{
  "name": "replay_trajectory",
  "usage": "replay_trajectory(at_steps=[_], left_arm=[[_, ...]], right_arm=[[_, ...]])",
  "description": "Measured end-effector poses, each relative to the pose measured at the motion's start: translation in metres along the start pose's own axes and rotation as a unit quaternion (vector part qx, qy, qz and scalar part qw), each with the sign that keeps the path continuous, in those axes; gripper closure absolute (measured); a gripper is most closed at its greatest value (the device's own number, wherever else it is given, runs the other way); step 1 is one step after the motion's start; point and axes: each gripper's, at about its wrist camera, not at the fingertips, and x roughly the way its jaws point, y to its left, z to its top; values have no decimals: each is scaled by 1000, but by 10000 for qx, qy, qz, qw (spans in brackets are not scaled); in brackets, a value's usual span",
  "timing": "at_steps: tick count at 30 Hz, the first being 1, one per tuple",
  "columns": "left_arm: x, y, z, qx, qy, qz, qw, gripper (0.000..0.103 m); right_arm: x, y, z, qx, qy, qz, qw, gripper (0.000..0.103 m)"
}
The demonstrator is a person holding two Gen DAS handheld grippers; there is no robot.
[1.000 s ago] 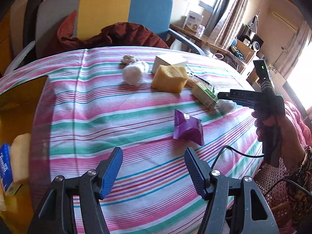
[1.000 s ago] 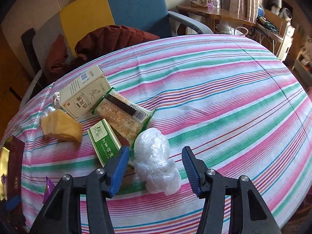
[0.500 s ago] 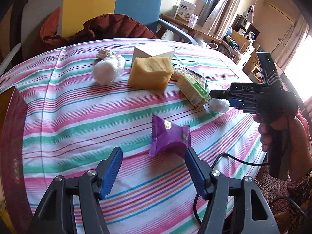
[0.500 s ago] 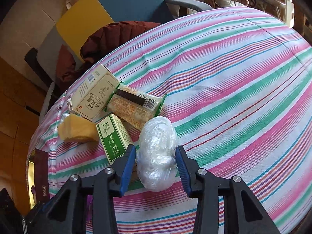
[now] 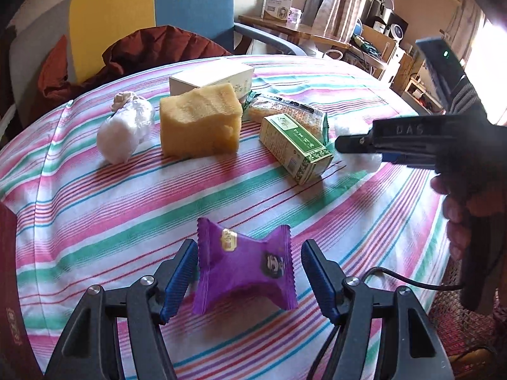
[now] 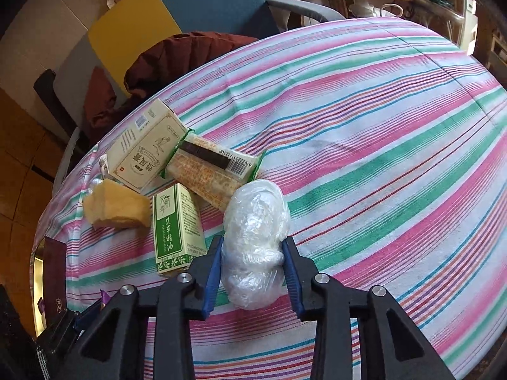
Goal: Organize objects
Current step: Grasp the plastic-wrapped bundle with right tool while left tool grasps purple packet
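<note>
My left tool [image 5: 247, 280] and right tool [image 6: 252, 280]: black frames, ribbed blue pads [image 5: 177, 280], silver screws, one black cable [image 5: 408, 280].

Your left tongs [image 5: 247, 280] stand wide around the purple packet [image 5: 244, 269] on the striped surface [image 5: 111, 196], with the yellow sponge [image 5: 199, 123] and green box [image 5: 296, 144] beyond.

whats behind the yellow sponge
A white box sits right behind the sponge, only its top and one end showing. Its lower front is covered, so whether they touch cannot be told.
</note>
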Motion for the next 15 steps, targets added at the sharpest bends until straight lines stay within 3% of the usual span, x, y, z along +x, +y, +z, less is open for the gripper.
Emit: replay_trajectory(at_steps=[4, 6, 11, 15], left_arm=[[4, -1, -3, 184, -177, 166, 9995, 36], [4, 2, -7, 253, -318, 268, 9988, 46], [-5, 12, -19, 333, -528, 270, 9977, 52], [-12, 23, -31, 121, -677, 146, 9975, 53]], right_arm=[[-9, 2, 4, -83, -234, -22, 9997, 67], [-12, 5, 7, -168, -313, -8, 9994, 67], [-21, 13, 5, -410, -514, 5, 9978, 67], [-25, 24, 2, -569, -671, 70, 9961, 67]])
